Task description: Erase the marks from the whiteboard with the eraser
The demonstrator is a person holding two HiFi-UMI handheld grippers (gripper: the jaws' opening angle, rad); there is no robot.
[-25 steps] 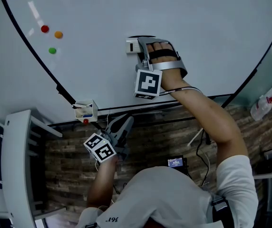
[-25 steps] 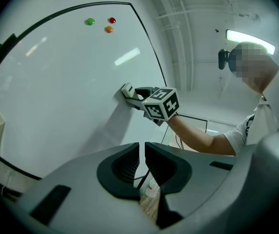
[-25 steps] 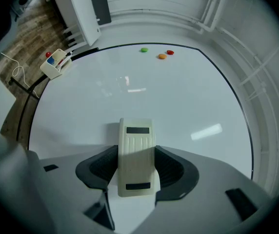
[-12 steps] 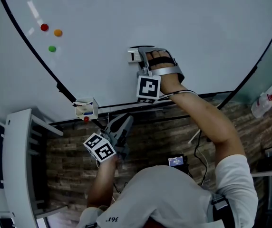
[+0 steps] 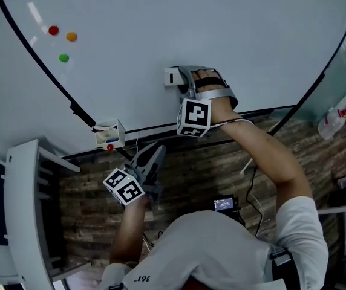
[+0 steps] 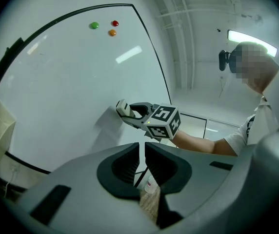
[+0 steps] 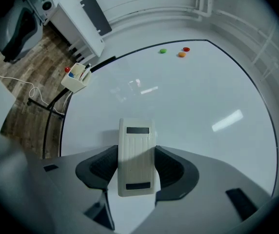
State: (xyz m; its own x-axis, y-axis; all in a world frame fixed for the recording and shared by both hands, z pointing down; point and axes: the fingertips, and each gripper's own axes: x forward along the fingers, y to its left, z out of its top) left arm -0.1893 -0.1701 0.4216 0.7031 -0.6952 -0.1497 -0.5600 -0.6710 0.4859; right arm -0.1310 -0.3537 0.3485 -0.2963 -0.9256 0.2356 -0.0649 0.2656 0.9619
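Observation:
The whiteboard [image 5: 161,23] fills the upper head view, and I make out no pen marks on it. A pale ribbed eraser [image 5: 172,76] lies flat against its lower middle, with my right gripper [image 5: 182,77] shut on it. The right gripper view shows the eraser [image 7: 136,155] clamped between both jaws of that gripper [image 7: 136,165], its face pressed to the board [image 7: 188,96]. My left gripper [image 5: 153,157] hangs below the board's bottom edge, shut with nothing in it. In the left gripper view its jaws [image 6: 142,152] meet, with the eraser [image 6: 122,109] ahead.
Red [image 5: 53,31], orange [image 5: 71,36] and green [image 5: 63,57] magnets sit at the board's upper left. A small marker box [image 5: 108,134] hangs on the lower frame. A spray bottle [image 5: 333,124] stands at the right, white furniture [image 5: 22,204] at the left, cables and a small device [image 5: 224,205] on the wooden floor.
My right gripper has slid the eraser down the board toward its lower edge. The left gripper has stayed roughly where it was.

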